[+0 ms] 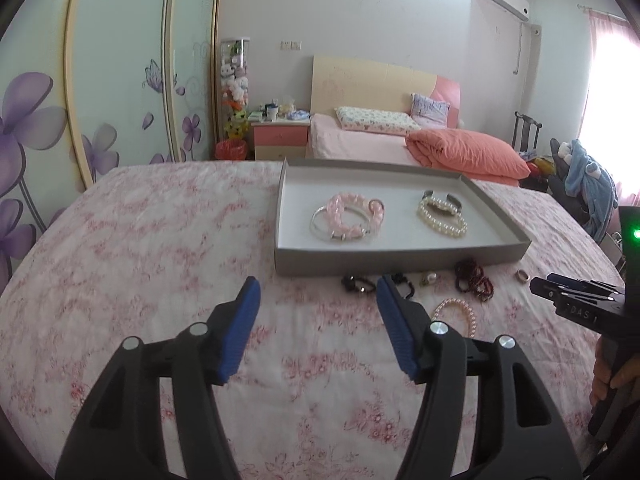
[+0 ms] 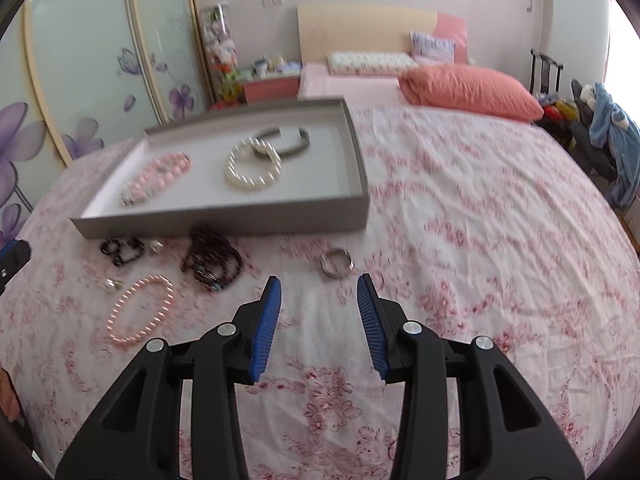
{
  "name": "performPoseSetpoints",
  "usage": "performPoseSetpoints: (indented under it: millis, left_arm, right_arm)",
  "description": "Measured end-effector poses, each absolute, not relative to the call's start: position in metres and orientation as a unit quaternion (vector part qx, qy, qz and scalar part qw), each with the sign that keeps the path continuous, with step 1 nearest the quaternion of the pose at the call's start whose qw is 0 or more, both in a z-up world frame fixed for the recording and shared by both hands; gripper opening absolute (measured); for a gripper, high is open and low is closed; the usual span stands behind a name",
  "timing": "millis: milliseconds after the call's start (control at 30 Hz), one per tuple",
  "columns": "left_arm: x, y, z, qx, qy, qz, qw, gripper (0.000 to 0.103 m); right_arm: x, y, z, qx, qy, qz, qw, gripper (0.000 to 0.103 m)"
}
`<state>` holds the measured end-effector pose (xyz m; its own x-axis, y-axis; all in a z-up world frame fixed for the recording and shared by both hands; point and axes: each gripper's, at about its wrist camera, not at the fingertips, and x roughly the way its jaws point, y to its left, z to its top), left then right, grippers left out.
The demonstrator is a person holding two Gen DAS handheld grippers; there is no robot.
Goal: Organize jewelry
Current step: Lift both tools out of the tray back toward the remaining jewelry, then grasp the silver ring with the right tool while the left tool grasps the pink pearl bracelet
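1. My left gripper [image 1: 318,288] hovers over the floral bedspread [image 1: 160,240], jaws apart with nothing between them. No earlier view is available to me.

2. My right gripper [image 2: 319,286] also hangs over the bedspread, jaws apart and empty. In the left wrist view, its black body enters at the right edge with a hand [image 1: 608,376] around the handle.

3. The grey tray [image 1: 400,268] rests flat on the bedspread. It holds:
   - a pink bead bracelet [image 1: 352,210] lying together with a silver bangle [image 1: 320,222], in the tray's left half;
   - a white pearl bracelet [image 1: 442,218] in the right half, overlapping a dark metal cuff [image 1: 430,193] behind it.

4. Loose pieces lie on the bedspread just in front of the tray's near wall:
   - a black bead bracelet [image 2: 122,250];
   - a dark red bead bundle [image 2: 212,260] to its right;
   - a pink pearl bracelet [image 2: 140,310] nearer to me;
   - a silver ring-shaped bangle [image 2: 336,263], just beyond the right gripper's tips and apart from them;
   - two small pale pieces [image 2: 156,246] near the black beads; I cannot tell what they are.

5. The right wrist view is slightly blurred.
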<state>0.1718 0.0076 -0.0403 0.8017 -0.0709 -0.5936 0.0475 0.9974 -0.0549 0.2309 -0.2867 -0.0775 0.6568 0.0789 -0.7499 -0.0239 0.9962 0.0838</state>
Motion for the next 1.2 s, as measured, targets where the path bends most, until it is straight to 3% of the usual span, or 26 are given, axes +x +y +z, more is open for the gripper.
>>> performPoseSetpoints:
  millis: [300, 367, 767, 1133, 1200]
  left_arm:
    - [0.175, 0.003, -0.047, -0.012, 0.326, -0.038, 0.944, 0.060]
    - [0.175, 0.000, -0.048, -0.008, 0.330, -0.043, 0.943, 0.060]
    - [0.186, -0.048, -0.067, 0.026, 0.396, -0.123, 0.910, 0.060]
    - [0.206, -0.087, -0.096, 0.064, 0.439, -0.122, 0.888, 0.037]
    - [0.205, -0.090, -0.096, 0.070, 0.436, -0.123, 0.889, 0.024]
  right_arm:
    - [0.259, -0.283, -0.091, 0.016, 0.430, 0.005, 0.902, 0.040]
    - [0.259, -0.284, -0.090, 0.017, 0.429, 0.007, 0.903, 0.023]
    - [0.210, -0.277, -0.088, 0.013, 0.430, 0.032, 0.902, 0.023]
    - [0.212, -0.278, -0.087, 0.016, 0.430, 0.033, 0.902, 0.023]
    - [0.212, -0.278, -0.087, 0.016, 0.430, 0.033, 0.902, 0.023]
